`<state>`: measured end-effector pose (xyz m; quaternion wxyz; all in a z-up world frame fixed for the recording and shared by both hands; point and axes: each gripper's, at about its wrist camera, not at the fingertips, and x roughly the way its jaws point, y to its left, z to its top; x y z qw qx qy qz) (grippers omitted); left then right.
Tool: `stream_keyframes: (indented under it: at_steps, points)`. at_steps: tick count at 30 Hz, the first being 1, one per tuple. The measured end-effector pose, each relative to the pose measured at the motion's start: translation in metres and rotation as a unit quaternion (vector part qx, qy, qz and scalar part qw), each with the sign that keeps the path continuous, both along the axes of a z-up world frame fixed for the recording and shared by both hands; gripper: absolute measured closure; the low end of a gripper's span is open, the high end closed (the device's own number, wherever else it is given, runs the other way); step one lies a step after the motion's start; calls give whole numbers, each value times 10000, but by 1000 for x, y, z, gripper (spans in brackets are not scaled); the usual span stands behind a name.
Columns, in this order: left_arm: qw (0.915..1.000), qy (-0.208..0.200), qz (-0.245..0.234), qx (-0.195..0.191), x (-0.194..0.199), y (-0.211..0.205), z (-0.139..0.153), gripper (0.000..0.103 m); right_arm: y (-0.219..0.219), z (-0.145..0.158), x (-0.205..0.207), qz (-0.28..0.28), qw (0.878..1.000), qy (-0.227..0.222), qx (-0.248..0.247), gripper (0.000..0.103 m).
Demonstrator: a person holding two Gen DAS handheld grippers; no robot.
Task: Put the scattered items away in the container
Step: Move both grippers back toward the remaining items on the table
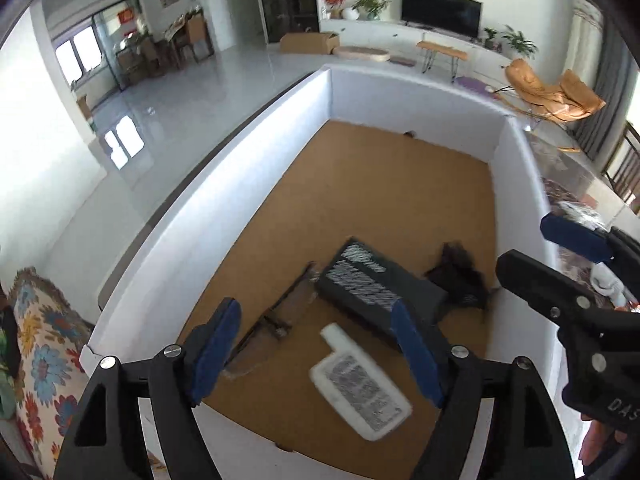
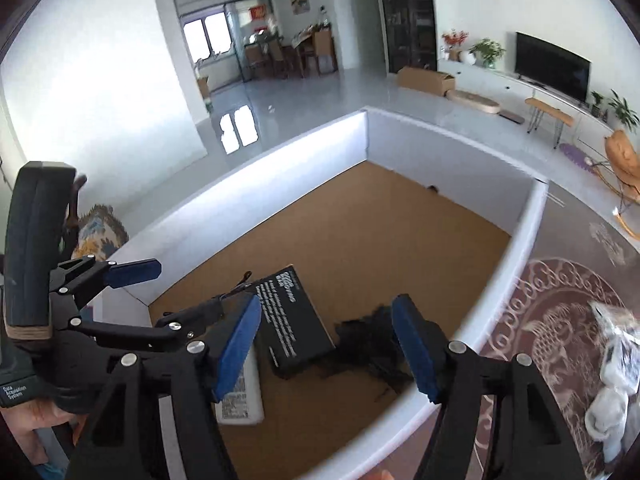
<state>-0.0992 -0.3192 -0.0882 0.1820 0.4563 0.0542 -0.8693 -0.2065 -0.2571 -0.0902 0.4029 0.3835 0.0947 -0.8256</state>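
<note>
Left wrist view. Container (image 1: 224, 216): white-walled box with a brown cardboard floor. Contents: white bottle (image 1: 360, 392), blurred, lying flat near the close wall, below and between the jaws; black box (image 1: 372, 284) with white print, flat beside it; dark fluffy item (image 1: 460, 276) against the box's far end; a thin dark item (image 1: 280, 312) that cannot be identified. Left gripper (image 1: 316, 352): jaws released, parted wide, nothing pressed between them. Right gripper (image 1: 560, 264) enters at the right edge.

Right wrist view. Right gripper (image 2: 328, 348): jaws apart, empty, over the container's near wall (image 2: 472, 332). Left gripper (image 2: 100, 280) at left, also spread. Remaining outside: white wrapped items (image 2: 612, 392) on the patterned desk (image 2: 560, 308), right of the container.

Handling, judged: wrapped items look light, soft and crinkly, perhaps slippery; pinch across the bunched middle. Bottle stiff, smooth; grip across its flat sides.
</note>
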Motion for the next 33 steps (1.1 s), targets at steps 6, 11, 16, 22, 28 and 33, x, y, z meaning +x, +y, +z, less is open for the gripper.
stream_keyframes:
  at_steps: [6, 11, 16, 22, 28, 33]
  points:
    - [9946, 482, -907, -129, 7, 114, 33, 11, 120, 7, 28, -867, 9953, 298, -295, 34]
    - [9809, 461, -1877, 215, 9, 229, 8, 3, 244, -23, 46, -1949, 9803, 311, 88, 34]
    - [9690, 40, -2431, 429, -8, 313, -60, 3, 359, -58, 49, -2953, 9543, 150, 421, 34]
    - [9660, -216, -2528, 491, -6, 332, -96, 3, 465, -70, 27, -4050, 9138, 30, 305, 34]
    - [9729, -148, -2223, 616, 1, 303, -93, 3, 497, -80, -32, -4413, 8963, -304, 317, 34]
    - [9770, -236, -1984, 745, 3, 284, -99, 3, 484, -89, -65, -4071, 9112, -474, 423, 34]
